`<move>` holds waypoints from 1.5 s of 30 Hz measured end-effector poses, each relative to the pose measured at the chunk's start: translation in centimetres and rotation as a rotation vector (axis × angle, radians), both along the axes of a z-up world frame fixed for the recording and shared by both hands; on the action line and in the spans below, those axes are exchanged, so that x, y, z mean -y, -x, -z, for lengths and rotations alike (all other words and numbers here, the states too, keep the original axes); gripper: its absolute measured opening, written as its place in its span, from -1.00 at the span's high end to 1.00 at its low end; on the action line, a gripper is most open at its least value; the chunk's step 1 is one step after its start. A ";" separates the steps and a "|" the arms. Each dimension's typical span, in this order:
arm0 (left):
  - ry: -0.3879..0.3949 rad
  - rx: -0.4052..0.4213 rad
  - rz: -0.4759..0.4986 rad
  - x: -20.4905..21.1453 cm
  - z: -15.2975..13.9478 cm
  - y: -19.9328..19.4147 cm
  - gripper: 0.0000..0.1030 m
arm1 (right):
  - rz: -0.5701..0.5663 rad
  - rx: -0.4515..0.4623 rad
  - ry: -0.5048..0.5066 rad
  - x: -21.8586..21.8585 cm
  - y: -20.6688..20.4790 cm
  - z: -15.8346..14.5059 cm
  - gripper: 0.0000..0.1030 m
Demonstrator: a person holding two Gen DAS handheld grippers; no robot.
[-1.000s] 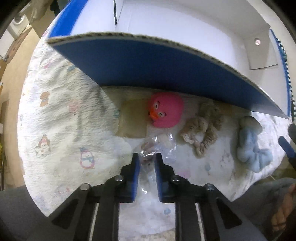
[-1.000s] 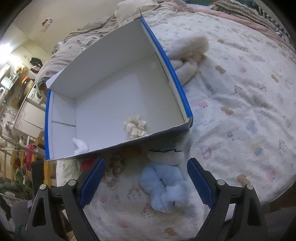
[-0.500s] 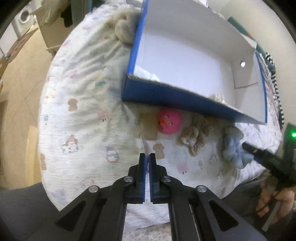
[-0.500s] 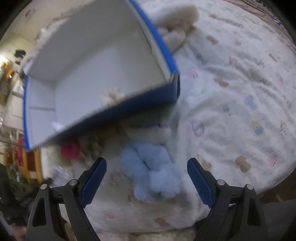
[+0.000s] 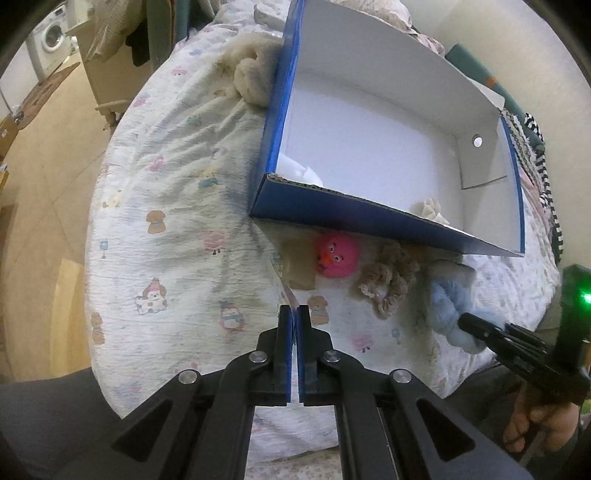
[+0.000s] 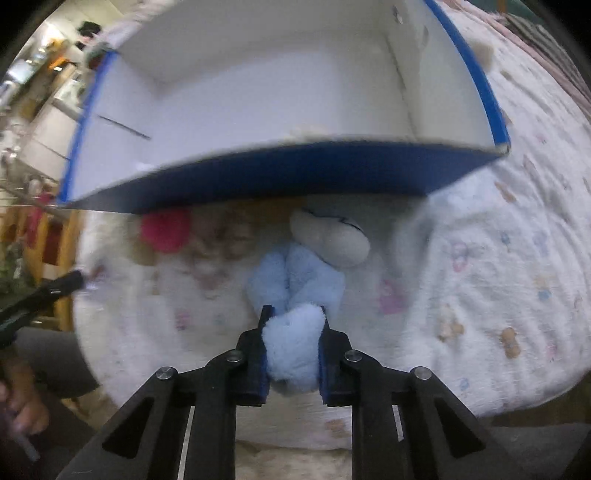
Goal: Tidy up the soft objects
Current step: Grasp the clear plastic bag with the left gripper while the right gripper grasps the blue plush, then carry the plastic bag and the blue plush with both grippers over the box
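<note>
A blue box with a white inside (image 5: 332, 210) (image 6: 280, 173) stands on the bed. In front of it lie a pink round toy (image 5: 337, 254), a beige knotted plush (image 5: 389, 278) and a light blue plush (image 5: 448, 308). My right gripper (image 6: 292, 317) is shut on the light blue plush (image 6: 295, 343); it also shows at the right of the left wrist view (image 5: 469, 323). My left gripper (image 5: 294, 314) is shut on a thin clear plastic wrapper (image 5: 287, 291), held above the bed. Two small white soft items (image 5: 430, 210) (image 5: 303, 173) lie in the box.
The bed has a white quilt with cartoon prints (image 5: 166, 258). A cream plush (image 5: 253, 79) lies against the box's far left side. Floor and a washing machine (image 5: 51, 35) are at the left. The bed's edge is close below both grippers.
My left gripper closed on the clear wrapper and pulled back and up from the toys. My right gripper came down and closed on the light blue plush.
</note>
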State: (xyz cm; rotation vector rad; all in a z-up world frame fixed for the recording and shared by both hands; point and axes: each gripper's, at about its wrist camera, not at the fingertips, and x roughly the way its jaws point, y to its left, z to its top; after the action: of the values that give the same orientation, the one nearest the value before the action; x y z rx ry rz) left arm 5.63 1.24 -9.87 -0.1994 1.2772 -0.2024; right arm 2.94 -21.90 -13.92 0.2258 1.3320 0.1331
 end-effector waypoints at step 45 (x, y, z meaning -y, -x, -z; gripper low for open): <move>-0.162 0.264 0.061 7.9 -5.1 -13.6 0.96 | -0.040 0.254 -0.199 0.9 -11.3 -6.4 0.60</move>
State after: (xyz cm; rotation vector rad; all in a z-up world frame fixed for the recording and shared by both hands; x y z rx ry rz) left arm 19.21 -6.71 -4.74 0.0062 1.0315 -0.1700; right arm 14.29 -22.77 -7.54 0.3393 1.0712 0.3193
